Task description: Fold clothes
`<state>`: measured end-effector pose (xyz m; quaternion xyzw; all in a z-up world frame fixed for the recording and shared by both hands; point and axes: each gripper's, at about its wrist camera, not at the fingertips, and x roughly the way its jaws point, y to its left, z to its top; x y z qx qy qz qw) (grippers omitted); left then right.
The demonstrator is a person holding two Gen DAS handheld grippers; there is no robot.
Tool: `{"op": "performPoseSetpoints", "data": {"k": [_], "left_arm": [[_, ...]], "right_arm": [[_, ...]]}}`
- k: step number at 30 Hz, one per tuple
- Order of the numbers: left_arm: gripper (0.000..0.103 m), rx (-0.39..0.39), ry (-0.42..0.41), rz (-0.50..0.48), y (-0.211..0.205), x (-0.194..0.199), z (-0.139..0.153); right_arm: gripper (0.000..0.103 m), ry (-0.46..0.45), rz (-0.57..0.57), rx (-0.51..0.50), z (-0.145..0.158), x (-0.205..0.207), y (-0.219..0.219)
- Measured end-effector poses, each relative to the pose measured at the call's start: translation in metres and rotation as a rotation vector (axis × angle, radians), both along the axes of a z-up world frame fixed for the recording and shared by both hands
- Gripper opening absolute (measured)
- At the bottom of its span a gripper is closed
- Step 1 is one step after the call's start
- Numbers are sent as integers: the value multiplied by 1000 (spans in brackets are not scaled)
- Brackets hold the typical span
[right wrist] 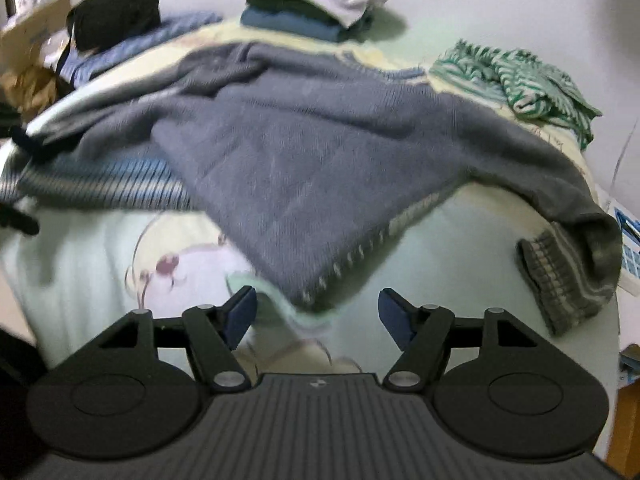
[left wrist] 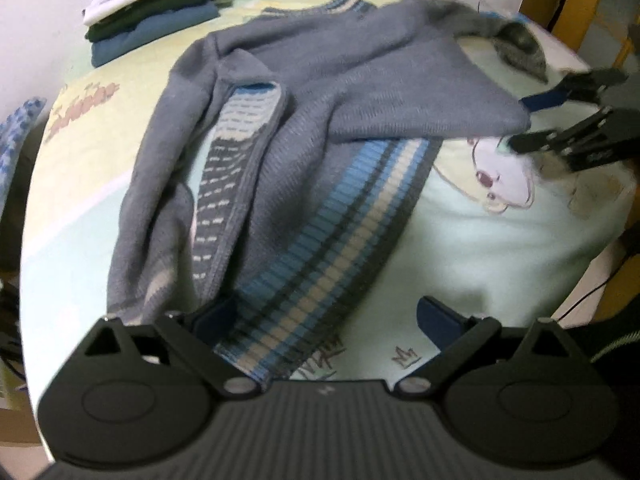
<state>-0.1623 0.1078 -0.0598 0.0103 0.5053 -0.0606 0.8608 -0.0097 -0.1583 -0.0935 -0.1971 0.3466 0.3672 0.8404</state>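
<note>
Left gripper (left wrist: 324, 316): nearest my left camera, jaws spread wide and gripping nothing; the sweater's striped hem (left wrist: 320, 248) runs down between the two blue pads, and I can't tell if the left pad touches it.
Right gripper (right wrist: 318, 314): jaws apart and empty, hovering just short of the folded corner of the knit; from my left camera I see it at the right (left wrist: 520, 124), right beside that same corner.
Grey sweater (right wrist: 304, 152): spread across the bed, one side folded over the body so the lighter inside face shows along the edge.
Left sleeve (left wrist: 236, 152): laid back over the front, patterned inside facing up.
Right sleeve (right wrist: 568, 216): trails off toward the bed edge, striped cuff hanging over.
Bedsheet (right wrist: 460, 248): pale green and yellow with a cartoon print.
Folded stack (right wrist: 316, 4): at the far side, white piece on top of dark green and blue.
Green striped garment (right wrist: 516, 76): crumpled, far right corner.
Blue patterned cloth (right wrist: 132, 44): far left, beside the sweater.
</note>
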Motion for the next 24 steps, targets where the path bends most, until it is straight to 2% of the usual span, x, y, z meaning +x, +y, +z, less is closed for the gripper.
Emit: {"op": "performPoseSetpoints", "data": {"k": [3,4,5,7,9,10,11,12,14,17,20,22,24], "left_arm": [[98,-25,-16,19,9,6,-2],[97,-24,-21,22,10,8,-3],[92,-26,-27,27,11,11,-4],[84,-35,-42,46,13,16,-5],[58,-29,-64,55,13,19,-2],[52,-17,-73,56,13,19,0],[40,-15,-77,58,14,20,3],[25,-31,-76,63,17,20,7],[3,-109,-74,66,22,18,16],[2,-213,-96,45,26,10,35],[3,-198,-145,18,22,3,57],[16,-192,-166,14,24,1,62],[59,-144,-153,25,25,3,56]], "right_arm": [[69,-67,6,32,-3,4,11],[58,-66,7,49,-2,8,14],[37,-52,4,68,0,11,17],[22,-27,-16,107,9,20,19],[20,18,-29,168,21,27,14],[20,50,-32,200,27,30,10],[20,83,-34,230,33,34,7],[20,134,-33,249,38,37,3],[20,237,-32,288,50,43,-7],[20,364,-41,370,74,46,-31],[19,434,-48,420,96,44,-51],[19,456,-106,451,102,48,-61],[20,479,-155,481,94,56,-67]]}}
